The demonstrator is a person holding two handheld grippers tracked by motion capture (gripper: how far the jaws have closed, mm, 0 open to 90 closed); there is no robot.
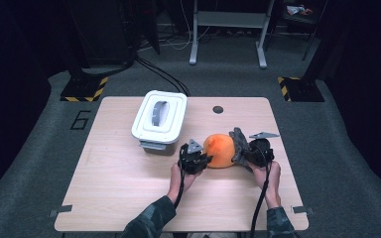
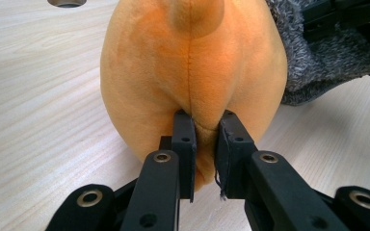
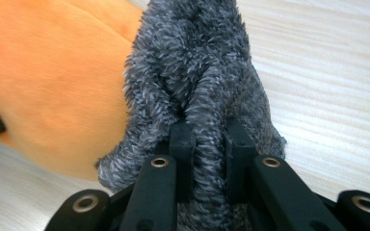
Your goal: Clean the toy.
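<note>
An orange plush toy [image 1: 220,149] lies on the wooden table [image 1: 119,183] between my two grippers. A grey fuzzy cloth part [image 1: 238,145] sits at its right side. My left gripper [image 1: 201,159] pinches a fold of the orange plush [image 2: 192,72] at its left end, jaws shut on it [image 2: 205,144]. My right gripper [image 1: 243,153] is shut on a ridge of the grey fuzzy cloth [image 3: 197,72], its black pads [image 3: 182,144] pressed into the pile, with orange plush [image 3: 48,77] showing at the left of that view.
A white lidded box [image 1: 159,118] with a grey handle stands at the table's far left of centre. A dark round hole [image 1: 218,109] marks the far edge of the table. A white metal frame [image 1: 228,29] stands on the floor beyond.
</note>
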